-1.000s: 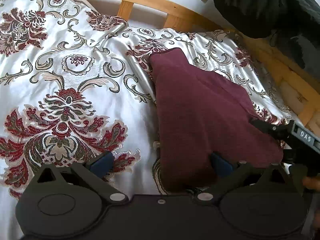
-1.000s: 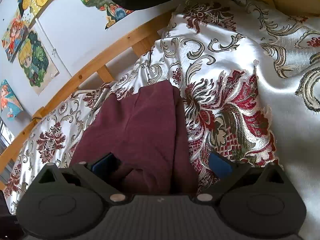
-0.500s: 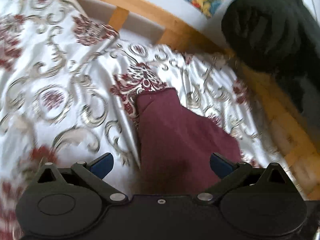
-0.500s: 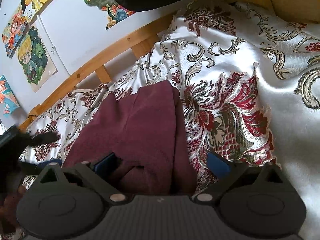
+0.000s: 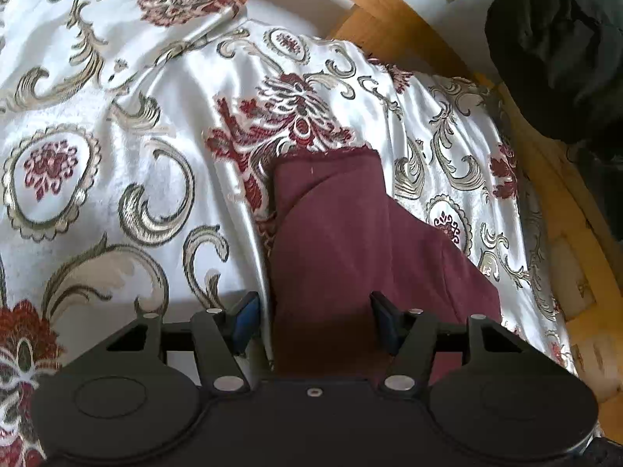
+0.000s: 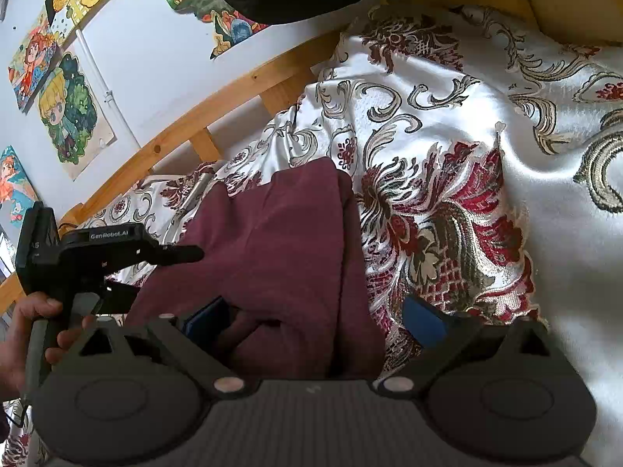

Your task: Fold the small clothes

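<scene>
A maroon garment (image 5: 342,241) lies partly folded on the patterned bedspread (image 5: 117,179), its narrow end pointing away. My left gripper (image 5: 314,321) hovers over the garment's left edge. Its jaws are closing with that edge between the blue pads, which do not press on it. In the right wrist view the same garment (image 6: 280,241) bunches up between the pads of my right gripper (image 6: 315,321). Those jaws stand wide and are closing slightly. The left gripper (image 6: 163,272), held by a hand (image 6: 35,330), reaches over the garment's far side.
A wooden bed frame (image 5: 409,27) runs along the far side and right of the bed. A black bundle of fabric (image 5: 557,50) hangs over the frame's corner. Cartoon posters (image 6: 66,116) hang on the white wall. Bare bedspread (image 6: 506,155) spreads to the right of the garment.
The left gripper has travelled along the garment toward its narrow end and its jaws have narrowed. It has come into the right wrist view. The right gripper has stayed put.
</scene>
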{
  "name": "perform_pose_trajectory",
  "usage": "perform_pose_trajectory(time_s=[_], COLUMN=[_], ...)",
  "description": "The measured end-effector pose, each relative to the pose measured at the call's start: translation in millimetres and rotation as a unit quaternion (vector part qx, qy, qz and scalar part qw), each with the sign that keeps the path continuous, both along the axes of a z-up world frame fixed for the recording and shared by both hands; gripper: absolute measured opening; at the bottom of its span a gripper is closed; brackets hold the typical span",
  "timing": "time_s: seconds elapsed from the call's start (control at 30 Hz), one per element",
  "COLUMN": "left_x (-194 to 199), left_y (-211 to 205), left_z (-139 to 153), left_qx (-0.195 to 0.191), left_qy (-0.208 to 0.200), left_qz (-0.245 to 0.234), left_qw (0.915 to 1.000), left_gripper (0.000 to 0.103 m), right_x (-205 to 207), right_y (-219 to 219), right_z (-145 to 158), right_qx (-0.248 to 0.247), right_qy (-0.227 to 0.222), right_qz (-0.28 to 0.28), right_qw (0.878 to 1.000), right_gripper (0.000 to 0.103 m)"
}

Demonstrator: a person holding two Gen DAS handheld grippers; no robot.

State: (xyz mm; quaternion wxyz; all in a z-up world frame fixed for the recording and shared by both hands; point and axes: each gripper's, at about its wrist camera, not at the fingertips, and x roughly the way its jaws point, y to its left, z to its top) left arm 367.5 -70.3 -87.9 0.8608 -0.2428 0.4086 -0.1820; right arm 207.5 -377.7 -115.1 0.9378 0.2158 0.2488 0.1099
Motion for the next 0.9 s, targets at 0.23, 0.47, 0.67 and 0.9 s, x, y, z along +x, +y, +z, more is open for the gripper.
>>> perform_pose_trajectory(time_s=[0.23, 0.47, 0.67, 0.9], left_x=[-9, -31, -58, -83], left_y=[2, 12, 36, 97], left_z=[13, 44, 76, 87], left_qx=[0.001, 0.007, 0.019, 0.037], left_qy=[-0.009, -0.045, -0.079, -0.108], left_qz=[-0.007, -0.001, -0.007, 0.036], left_qw=[0.9999, 0.9990, 0.9967, 0.9928], left_gripper=[0.037, 0.029, 0.028, 0.028], right_x=[1, -8, -15, -17], right_y=[9, 23, 48, 113], right_z=[10, 32, 42, 50], right_qx=[0.037, -0.003, -0.018, -0.061], right_qy=[0.020, -0.026, -0.049, -0.079], right_qz=[0.012, 0.020, 0.053, 0.105], right_qw=[0.999, 0.999, 0.997, 0.989], right_gripper=[0.051, 0.028, 0.028, 0.028])
